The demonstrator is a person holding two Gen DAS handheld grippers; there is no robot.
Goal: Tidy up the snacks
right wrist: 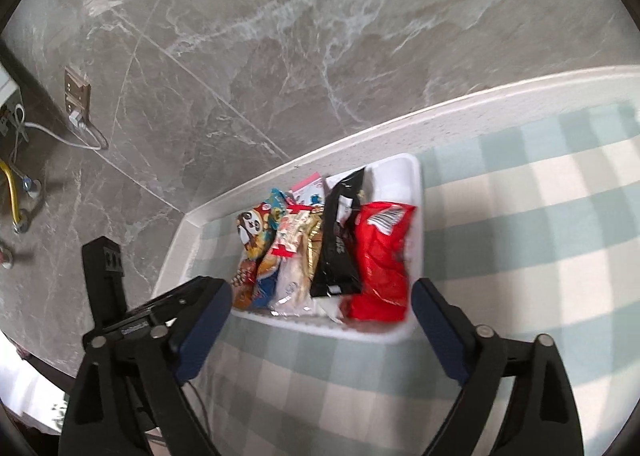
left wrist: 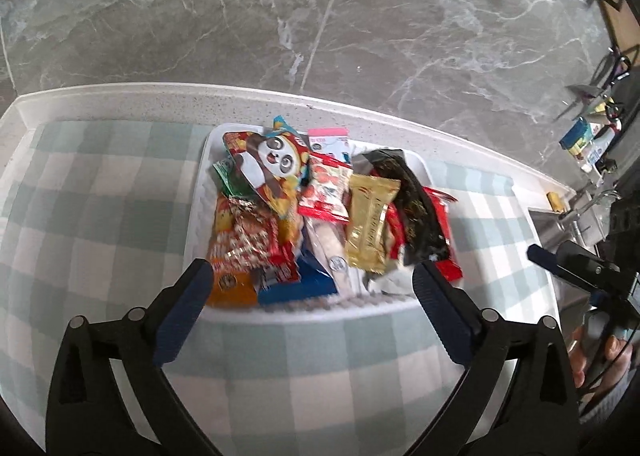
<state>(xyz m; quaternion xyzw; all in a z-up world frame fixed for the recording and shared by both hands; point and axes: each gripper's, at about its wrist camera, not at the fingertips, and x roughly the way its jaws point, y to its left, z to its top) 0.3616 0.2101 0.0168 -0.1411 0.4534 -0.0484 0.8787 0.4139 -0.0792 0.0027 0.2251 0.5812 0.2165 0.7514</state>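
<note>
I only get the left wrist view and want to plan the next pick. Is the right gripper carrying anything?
Observer: No. The right gripper stands wide open with nothing between its fingers.
Operator: I see only a red edge past the black packet. What is it?
Observer: A big red bag fills that end of the white bin, right beside the black packet.
Operator: Anything on the wall on that side?
Observer: A wall socket with a white cable plugged in, far left of the bin.
</note>
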